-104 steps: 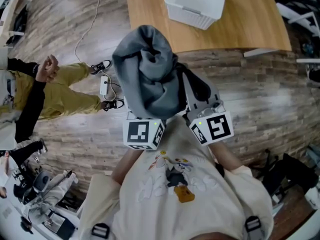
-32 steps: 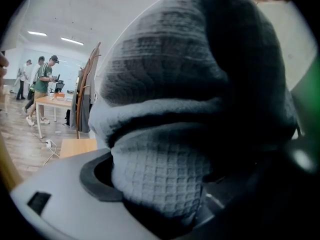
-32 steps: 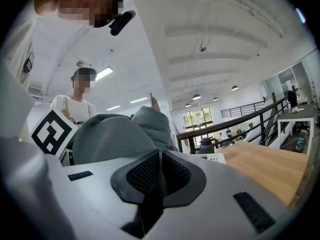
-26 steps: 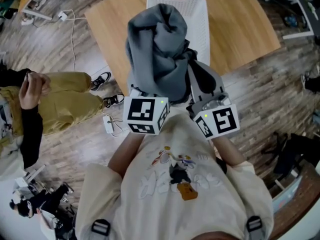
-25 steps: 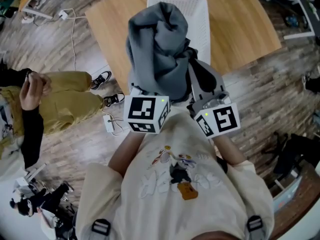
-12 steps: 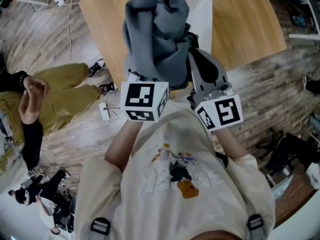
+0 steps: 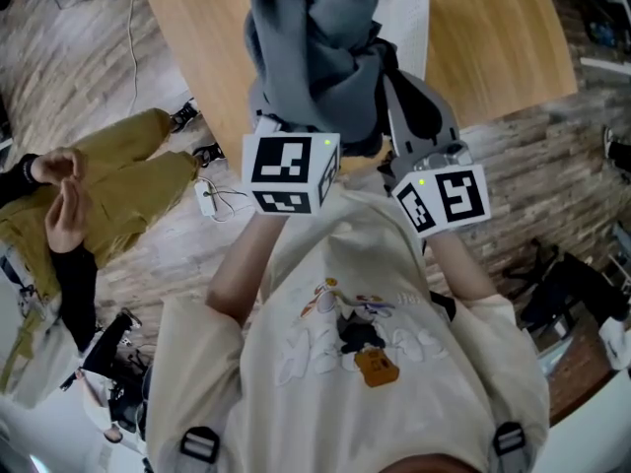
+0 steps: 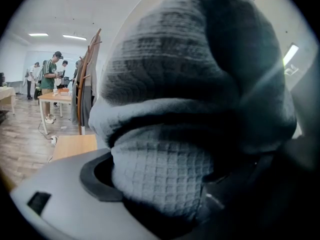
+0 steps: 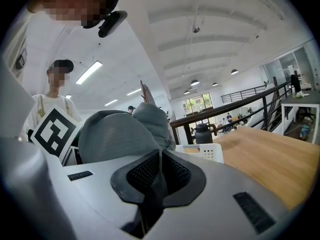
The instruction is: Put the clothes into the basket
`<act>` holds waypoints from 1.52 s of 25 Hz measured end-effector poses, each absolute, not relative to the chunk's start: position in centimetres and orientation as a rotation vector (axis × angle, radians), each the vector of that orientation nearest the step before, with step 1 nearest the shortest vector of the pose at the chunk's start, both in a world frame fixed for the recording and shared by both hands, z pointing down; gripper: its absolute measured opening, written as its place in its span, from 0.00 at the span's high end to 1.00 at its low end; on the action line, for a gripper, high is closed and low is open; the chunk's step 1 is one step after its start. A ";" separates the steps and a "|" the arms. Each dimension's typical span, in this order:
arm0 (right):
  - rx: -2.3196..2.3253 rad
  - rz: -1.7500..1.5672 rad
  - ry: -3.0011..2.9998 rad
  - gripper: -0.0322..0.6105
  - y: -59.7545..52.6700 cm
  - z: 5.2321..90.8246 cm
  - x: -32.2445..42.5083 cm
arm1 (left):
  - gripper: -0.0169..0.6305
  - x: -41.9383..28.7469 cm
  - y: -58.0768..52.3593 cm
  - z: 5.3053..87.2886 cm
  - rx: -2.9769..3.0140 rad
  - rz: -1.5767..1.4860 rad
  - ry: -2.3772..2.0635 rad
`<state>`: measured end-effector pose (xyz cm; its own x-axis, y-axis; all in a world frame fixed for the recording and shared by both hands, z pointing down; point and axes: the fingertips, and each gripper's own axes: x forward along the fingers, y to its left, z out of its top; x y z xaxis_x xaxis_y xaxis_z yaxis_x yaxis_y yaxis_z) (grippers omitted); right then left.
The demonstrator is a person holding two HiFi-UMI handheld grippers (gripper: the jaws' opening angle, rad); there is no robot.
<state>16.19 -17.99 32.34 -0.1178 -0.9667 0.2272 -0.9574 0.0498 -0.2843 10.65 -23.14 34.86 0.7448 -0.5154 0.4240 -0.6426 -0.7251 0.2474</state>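
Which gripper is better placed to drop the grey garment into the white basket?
Left. The left gripper is clamped on the grey waffle-knit garment, raised near the white perforated plastic basket. The right gripper is shut on nothing.

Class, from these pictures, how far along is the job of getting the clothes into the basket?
Done: the grey garment is lifted clear. In hand: the left tongs are shut on it, holding it up by the white basket on the table; the right tongs are shut beside it. Left: lower it into the basket and release.
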 end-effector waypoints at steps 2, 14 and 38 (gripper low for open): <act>-2.074 -0.608 2.252 0.90 -18.4 33.1 16.5 | 0.33 10.7 -23.5 35.5 2.551 0.480 -0.890; -2.085 -0.707 2.262 0.90 -21.2 36.6 17.4 | 0.33 12.3 -26.5 39.2 2.516 0.518 -0.889; -2.112 -0.816 2.296 0.90 -25.5 41.7 16.8 | 0.32 12.2 -29.7 46.3 2.415 0.640 -0.897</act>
<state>16.84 -25.45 41.66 -0.1402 -0.9102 0.3898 -0.9522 0.0160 -0.3052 12.23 -29.69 46.34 0.6755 -0.4659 0.5716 -0.6918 -0.6687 0.2725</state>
